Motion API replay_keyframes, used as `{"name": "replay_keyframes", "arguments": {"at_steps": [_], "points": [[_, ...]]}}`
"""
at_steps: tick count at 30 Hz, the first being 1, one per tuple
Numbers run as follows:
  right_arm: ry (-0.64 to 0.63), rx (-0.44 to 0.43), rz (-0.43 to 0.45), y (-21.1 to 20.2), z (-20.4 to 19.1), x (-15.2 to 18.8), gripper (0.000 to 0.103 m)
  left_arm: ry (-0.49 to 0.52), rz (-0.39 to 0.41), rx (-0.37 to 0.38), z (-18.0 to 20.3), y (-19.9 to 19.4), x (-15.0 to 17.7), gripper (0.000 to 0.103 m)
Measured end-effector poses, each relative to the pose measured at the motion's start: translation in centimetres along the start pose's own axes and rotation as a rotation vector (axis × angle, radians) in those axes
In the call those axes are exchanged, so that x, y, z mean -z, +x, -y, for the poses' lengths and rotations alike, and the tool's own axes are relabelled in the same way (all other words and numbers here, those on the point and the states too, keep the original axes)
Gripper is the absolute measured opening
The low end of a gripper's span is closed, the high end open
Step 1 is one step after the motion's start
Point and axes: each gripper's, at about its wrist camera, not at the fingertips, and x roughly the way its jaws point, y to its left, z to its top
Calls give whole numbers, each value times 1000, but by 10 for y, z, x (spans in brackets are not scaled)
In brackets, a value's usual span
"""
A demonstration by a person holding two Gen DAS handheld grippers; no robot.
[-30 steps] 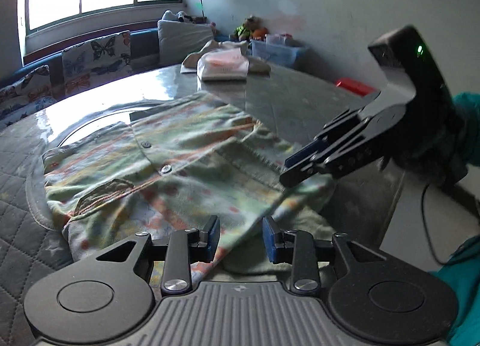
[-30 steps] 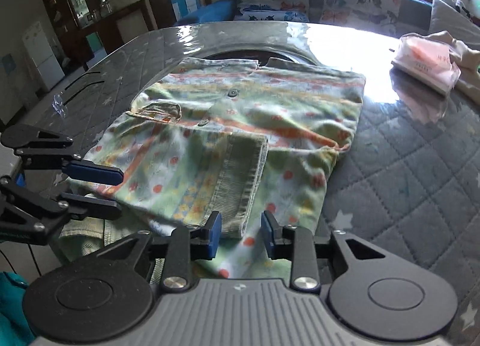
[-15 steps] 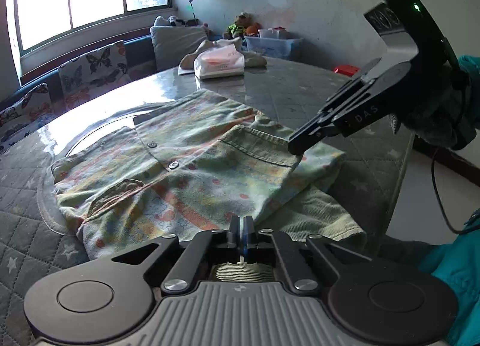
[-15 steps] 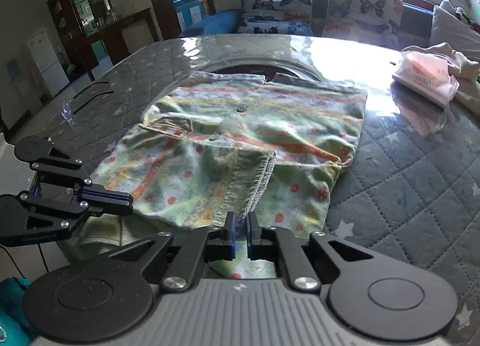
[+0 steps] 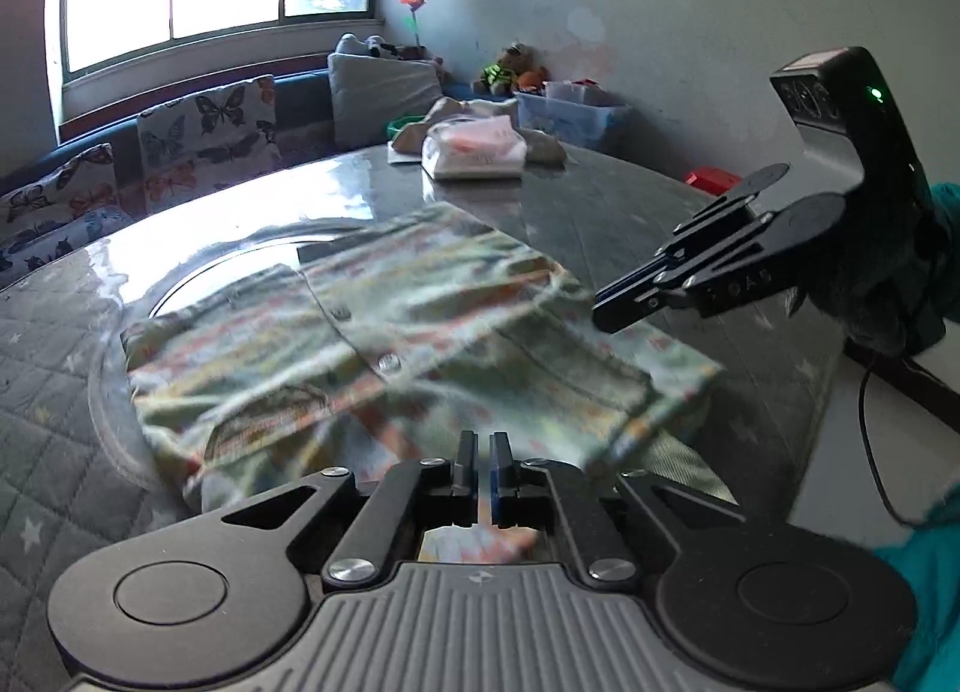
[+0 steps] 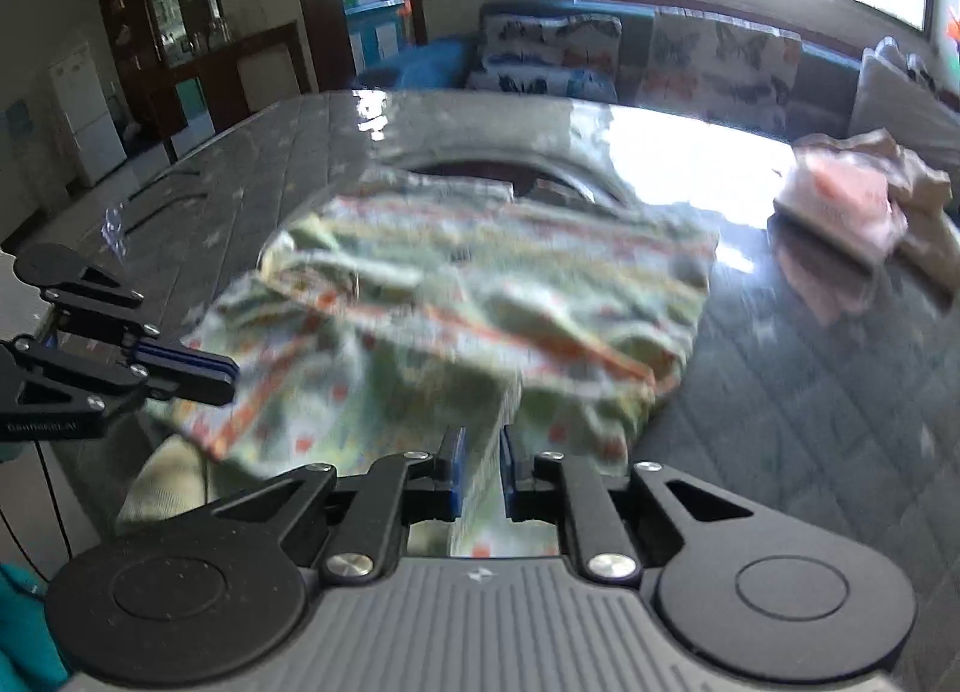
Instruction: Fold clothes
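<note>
The printed shirt (image 5: 384, 332) lies on the quilted table (image 5: 60, 368), its near hem lifted. The left gripper (image 5: 483, 461) is clamped on that hem at the shirt's left corner; the right gripper (image 6: 480, 467) pinches the hem toward the right. Soft, light cloth, likely to sag and slide, so edge grips at both corners suit it.
</note>
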Motion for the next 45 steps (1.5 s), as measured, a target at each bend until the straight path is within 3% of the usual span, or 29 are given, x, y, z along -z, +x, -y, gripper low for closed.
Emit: {"name": "replay_keyframes", "arguments": {"at_steps": [5, 12, 16, 30, 35, 37, 42, 45], "points": [[-12, -21, 37, 25, -4, -13, 12, -62, -8, -16, -11, 27, -14, 6], [-88, -19, -13, 45, -15, -9, 13, -89, -60, -54, -25, 53, -11, 13], [-151, -57, -18, 35, -26, -2, 21, -57, -61, -47, -19, 44, -6, 16], [-266, -87, -31, 26, -61, 19, 27, 46, -67, -56, 19, 22, 17, 24], [-268, -80, -22, 13, -59, 22, 32, -50, -77, -89, 21, -5, 15, 30], [-276, -77, -27, 6, -57, 24, 34, -103, -93, -98, 22, -17, 15, 43], [-315, -57, -35, -6, -54, 30, 36, -224, -136, -113, 25, -41, 17, 44], [-345, -50, -39, -14, -54, 34, 39, -324, -193, -78, 22, -42, 21, 45]]}}
